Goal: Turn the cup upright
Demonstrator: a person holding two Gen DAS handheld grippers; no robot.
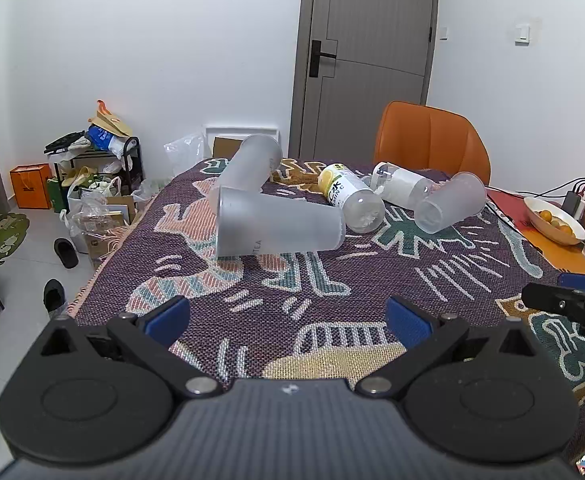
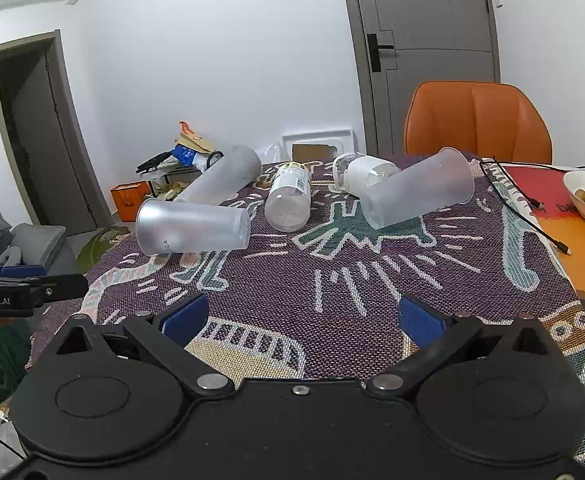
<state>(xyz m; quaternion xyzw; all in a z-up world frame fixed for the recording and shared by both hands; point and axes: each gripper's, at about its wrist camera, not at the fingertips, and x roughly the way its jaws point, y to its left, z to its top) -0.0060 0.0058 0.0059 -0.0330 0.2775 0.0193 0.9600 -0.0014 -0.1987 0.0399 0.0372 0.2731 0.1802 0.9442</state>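
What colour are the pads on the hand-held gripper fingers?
Blue pads, on black arms; clearest in the right wrist view.

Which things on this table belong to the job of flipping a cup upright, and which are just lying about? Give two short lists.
Belonging to the job:
nearest frosted cup, on its side
second frosted cup
third frosted cup
left gripper, open
right gripper, open

Just lying about:
yellow-labelled bottle
white-labelled bottle
fruit bowl
orange chair
patterned cloth

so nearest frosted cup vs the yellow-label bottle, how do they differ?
The nearest frosted cup is frosted all over with only small print near its wide end; the yellow-label bottle is clear with a yellow and white label. The cup lies crosswise to the left gripper; the bottle points its base toward it. The cup looks bulkier. Both lie on their sides on the patterned cloth.
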